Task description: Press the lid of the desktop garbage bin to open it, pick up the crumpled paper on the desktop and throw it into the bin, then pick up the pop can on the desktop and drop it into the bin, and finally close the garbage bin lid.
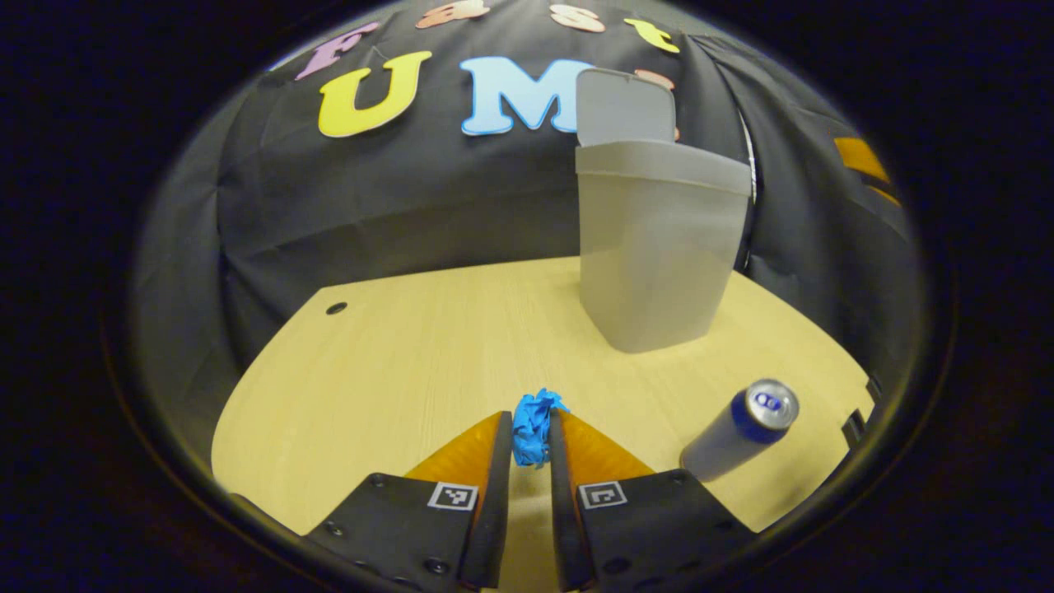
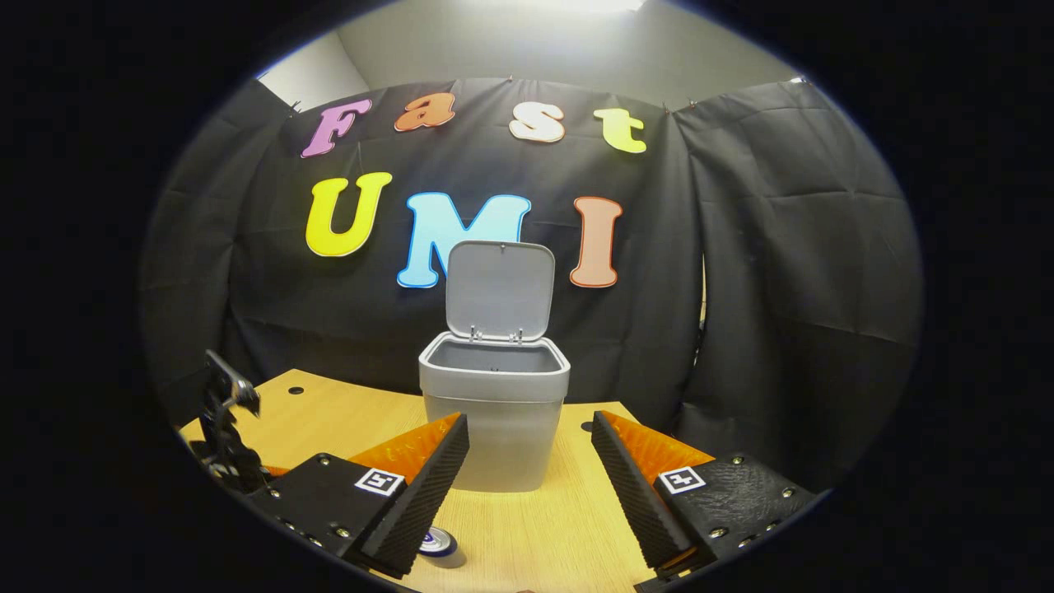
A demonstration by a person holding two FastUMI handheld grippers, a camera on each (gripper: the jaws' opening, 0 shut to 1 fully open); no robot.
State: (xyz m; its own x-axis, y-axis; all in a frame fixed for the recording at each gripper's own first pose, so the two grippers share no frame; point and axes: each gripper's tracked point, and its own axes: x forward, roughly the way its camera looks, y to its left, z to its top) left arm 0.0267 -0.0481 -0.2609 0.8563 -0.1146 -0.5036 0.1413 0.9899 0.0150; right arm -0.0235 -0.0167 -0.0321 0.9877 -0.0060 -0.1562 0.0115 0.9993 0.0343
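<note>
Left tool is pinched on the paper near the bench's front edge; soft and light, it is best gripped across its bulk. Right tool is held spread before the open bin. Slick, dentable can is judged best taken mid-body.

In the right gripper view we see just the top of the pop can, the rest hidden behind a finger of the right hand-held gripper. In the left gripper view the fingers cover the lower part of the crumpled paper (we cannot tell whether it touches the worktop).
</note>
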